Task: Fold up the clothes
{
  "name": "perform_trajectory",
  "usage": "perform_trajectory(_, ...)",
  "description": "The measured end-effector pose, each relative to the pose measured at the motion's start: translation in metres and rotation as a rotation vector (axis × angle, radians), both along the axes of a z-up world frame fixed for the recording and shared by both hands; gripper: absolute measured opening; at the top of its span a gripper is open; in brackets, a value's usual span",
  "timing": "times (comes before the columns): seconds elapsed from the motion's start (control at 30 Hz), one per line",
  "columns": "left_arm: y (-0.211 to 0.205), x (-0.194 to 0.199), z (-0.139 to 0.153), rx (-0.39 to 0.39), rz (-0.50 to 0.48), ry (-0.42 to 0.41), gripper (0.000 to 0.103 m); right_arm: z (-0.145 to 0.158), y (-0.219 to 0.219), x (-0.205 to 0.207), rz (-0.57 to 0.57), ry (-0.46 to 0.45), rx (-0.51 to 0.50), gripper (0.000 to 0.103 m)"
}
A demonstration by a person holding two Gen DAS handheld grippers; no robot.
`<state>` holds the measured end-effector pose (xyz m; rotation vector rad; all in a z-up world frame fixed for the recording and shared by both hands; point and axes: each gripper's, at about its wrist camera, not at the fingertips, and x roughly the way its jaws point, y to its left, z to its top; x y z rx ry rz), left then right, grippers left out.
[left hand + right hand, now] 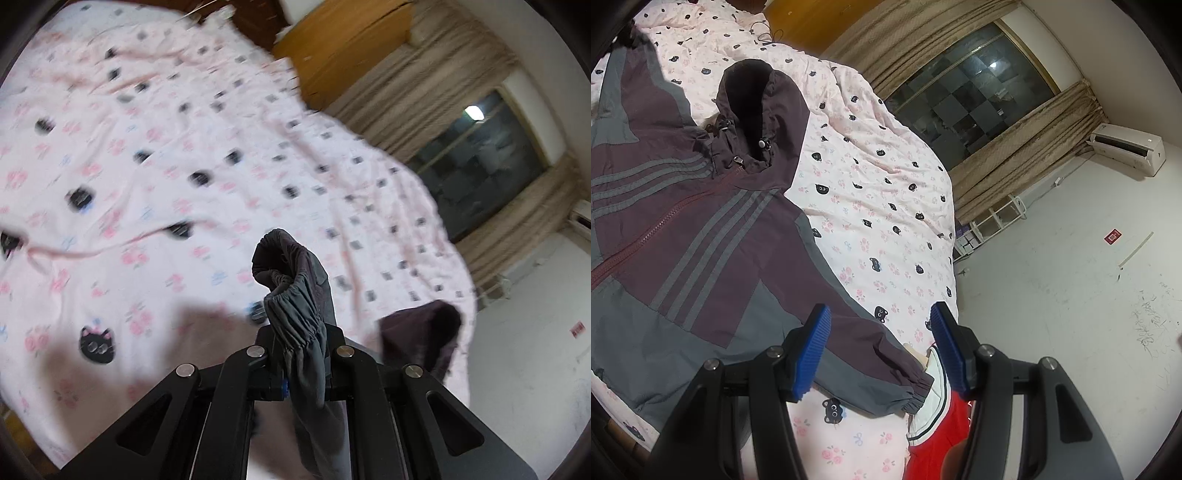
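Observation:
A maroon and grey hooded jacket (694, 229) lies spread, front up, on the pink cat-print bed (879, 192), hood (757, 110) toward the window. My right gripper (881, 334) is open, its blue pads on either side of the jacket's right sleeve (871, 354) just above the elastic cuff (914, 395). My left gripper (299, 347) is shut on the other grey elastic cuff (295, 317), lifted above the bed (147, 147). In the left wrist view the picture is blurred, and a dark part of the jacket (421, 332) shows at right.
A red and white garment (938, 435) lies at the bed's edge under my right gripper. Beyond the bed are a curtained window (975, 92), a white rack (993, 218), an air conditioner (1126, 147) and a white wall (1071, 295).

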<state>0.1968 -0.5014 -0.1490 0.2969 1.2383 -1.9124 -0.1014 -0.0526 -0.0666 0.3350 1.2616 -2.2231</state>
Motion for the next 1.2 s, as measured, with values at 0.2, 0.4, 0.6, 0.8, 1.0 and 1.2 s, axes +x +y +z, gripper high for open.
perform_trajectory(0.2,-0.004,0.016,-0.033,0.109,0.073,-0.072,0.01,-0.001,0.002,0.002,0.008,-0.001,0.01,0.058)
perform_trajectory(0.4,0.001,0.04,-0.058,0.197,0.146,-0.064,0.019,-0.002,0.001,0.004,0.019,0.009,0.021,0.058)
perform_trajectory(0.6,0.012,0.059,-0.053,0.175,0.198,-0.049,0.029,-0.003,-0.001,0.006,0.035,0.019,0.025,0.058)
perform_trajectory(0.8,0.019,0.081,-0.049,0.199,0.252,0.143,0.052,-0.004,-0.001,0.004,0.044,0.02,0.03,0.065)
perform_trajectory(1.0,0.02,0.11,-0.045,0.207,0.36,0.223,0.057,-0.006,-0.005,0.007,0.058,0.018,0.032,0.065)
perform_trajectory(1.2,0.027,0.076,-0.015,0.071,0.221,0.035,0.057,-0.008,-0.011,0.012,0.07,0.016,0.038,0.065)
